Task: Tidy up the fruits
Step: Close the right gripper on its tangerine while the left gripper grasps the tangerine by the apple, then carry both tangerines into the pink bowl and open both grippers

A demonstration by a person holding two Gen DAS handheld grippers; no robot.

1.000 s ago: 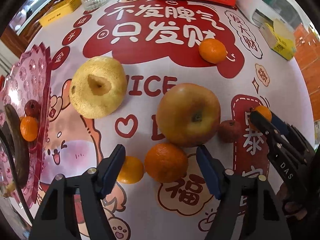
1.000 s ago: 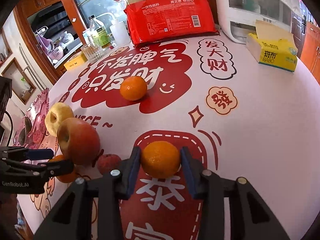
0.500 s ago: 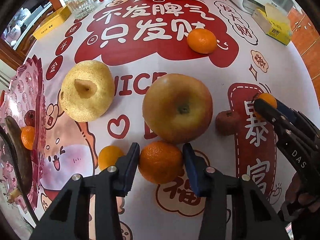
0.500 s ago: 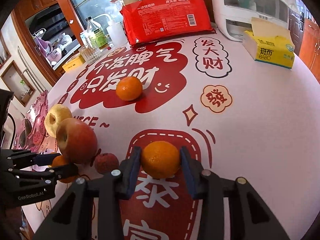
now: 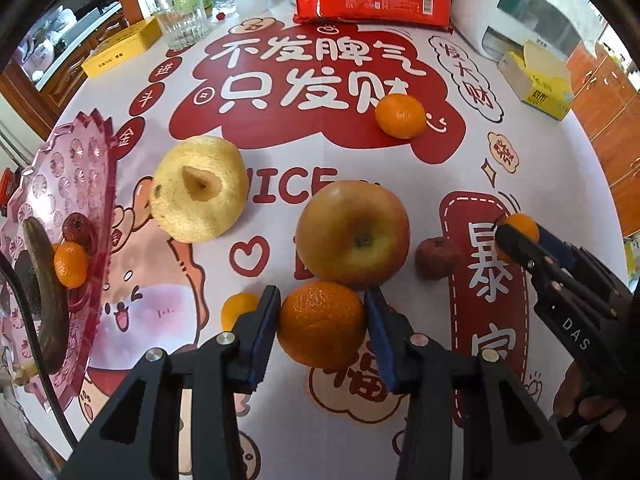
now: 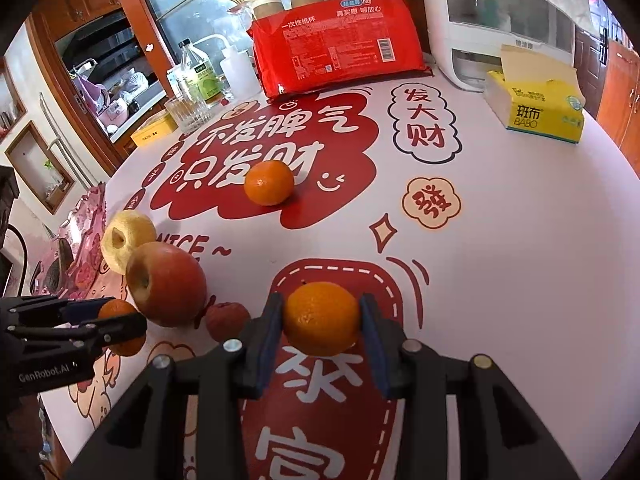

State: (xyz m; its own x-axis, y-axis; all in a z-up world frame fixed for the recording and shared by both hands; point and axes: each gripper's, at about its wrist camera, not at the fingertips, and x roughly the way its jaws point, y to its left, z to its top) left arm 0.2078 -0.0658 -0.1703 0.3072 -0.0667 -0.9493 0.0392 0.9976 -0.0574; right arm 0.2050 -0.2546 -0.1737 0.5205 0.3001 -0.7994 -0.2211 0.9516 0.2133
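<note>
My left gripper (image 5: 321, 300) is shut on a large orange (image 5: 322, 322), just in front of a big red-yellow apple (image 5: 354, 234). My right gripper (image 6: 321, 312) is shut on another orange (image 6: 322, 318) over the red panel of the tablecloth. On the table lie a yellow pear (image 5: 200, 190), a loose orange (image 5: 400, 116), a small dark-red fruit (image 5: 436, 258) and a small orange (image 5: 238, 308) beside my left finger. The pink tray (image 5: 80, 168) at the left holds a dark banana (image 5: 46, 292), an orange (image 5: 70, 264) and a small red fruit (image 5: 76, 226).
At the table's far edge stand a red pack of paper cups (image 6: 340, 40), a drinking glass (image 6: 186, 110), bottles and a white appliance (image 6: 492, 20). A yellow tissue box (image 6: 536, 108) sits at the far right. A yellow box (image 5: 120, 50) lies at the far left.
My left gripper's jaws went from wide apart to closed on the large orange, and it rose slightly. The right gripper kept its orange and stayed where it was.
</note>
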